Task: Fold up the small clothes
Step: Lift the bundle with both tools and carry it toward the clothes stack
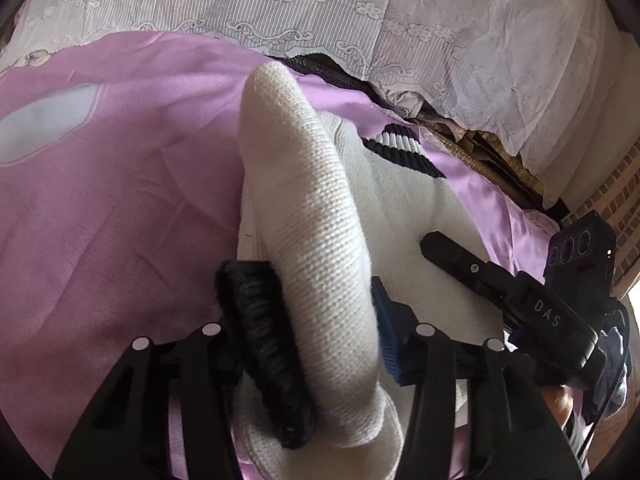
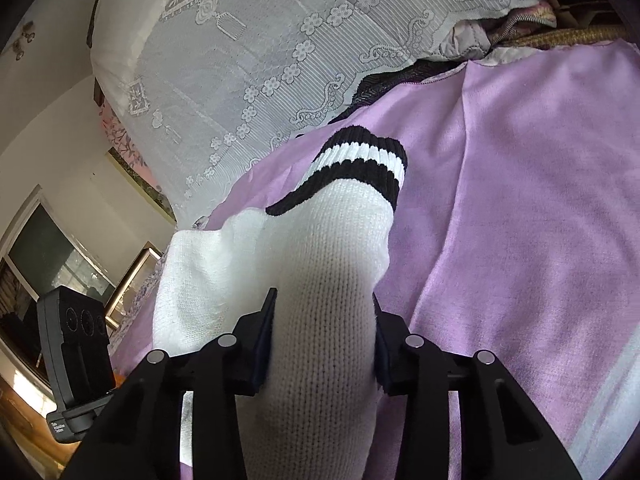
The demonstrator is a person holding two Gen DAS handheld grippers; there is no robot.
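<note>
White knitted socks lie on a lilac sheet [image 1: 100,200]. In the left wrist view my left gripper [image 1: 320,320] is shut on a raised fold of white sock [image 1: 304,184]. A black ribbed cuff [image 1: 264,344] presses against its left finger. A black-and-white striped cuff [image 1: 396,148] lies flat beyond. My right gripper [image 1: 448,252] reaches onto the sock from the right. In the right wrist view my right gripper [image 2: 324,340] is shut on a white sock [image 2: 328,264], which bulges up between the pads. Its striped cuff [image 2: 360,160] points away. The left gripper's housing [image 2: 76,340] shows at the left.
A white lace cover [image 1: 360,20] drapes over the bedding behind the sheet, with dark and woven fabric [image 1: 480,156] showing under its edge. A brick wall [image 1: 624,200] stands at the right. In the right wrist view a window [image 2: 48,256] and a wall are at the left.
</note>
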